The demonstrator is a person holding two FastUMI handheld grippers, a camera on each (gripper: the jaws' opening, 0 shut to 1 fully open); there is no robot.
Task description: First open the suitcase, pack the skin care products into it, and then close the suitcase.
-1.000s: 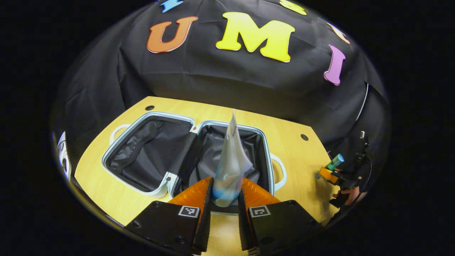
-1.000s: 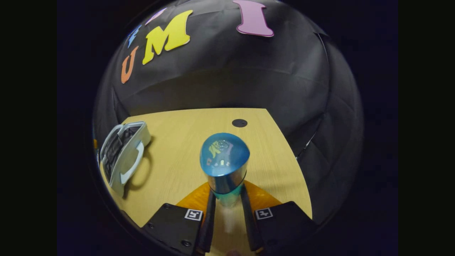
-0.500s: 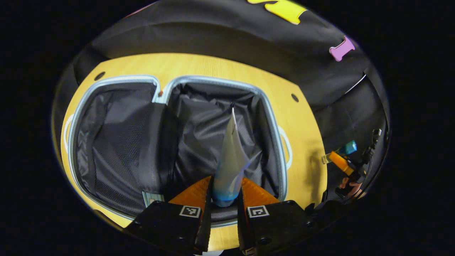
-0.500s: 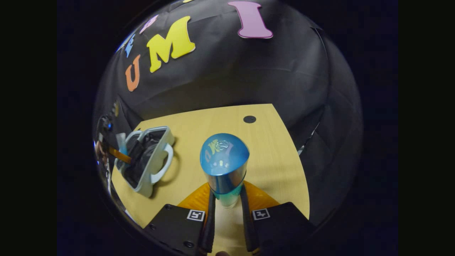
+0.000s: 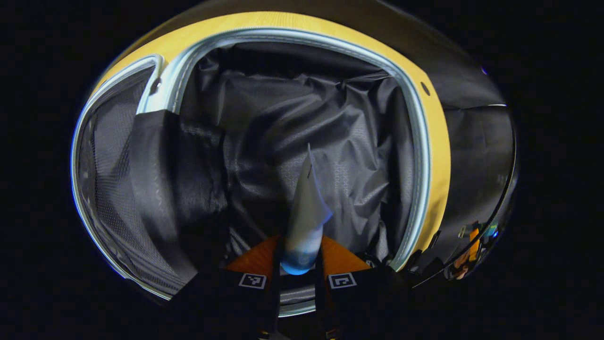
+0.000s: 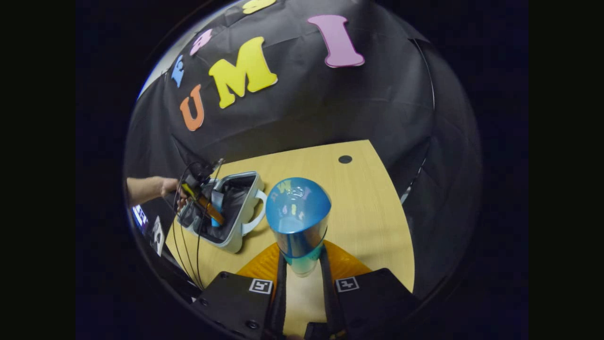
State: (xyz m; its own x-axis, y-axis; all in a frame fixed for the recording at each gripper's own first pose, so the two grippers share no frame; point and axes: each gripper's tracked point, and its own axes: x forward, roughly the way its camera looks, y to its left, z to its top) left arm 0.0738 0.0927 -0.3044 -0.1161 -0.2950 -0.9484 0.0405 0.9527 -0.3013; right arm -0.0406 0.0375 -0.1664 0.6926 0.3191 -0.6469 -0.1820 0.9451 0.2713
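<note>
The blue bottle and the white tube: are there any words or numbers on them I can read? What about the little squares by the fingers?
No words or numbers can be read here.
On the blue bottle: only a blurry coloured shine on its cap, no readable text.
On the white tube: any print is too blurred to read.
On the square markers: black-and-white patterns, not letters.
</note>
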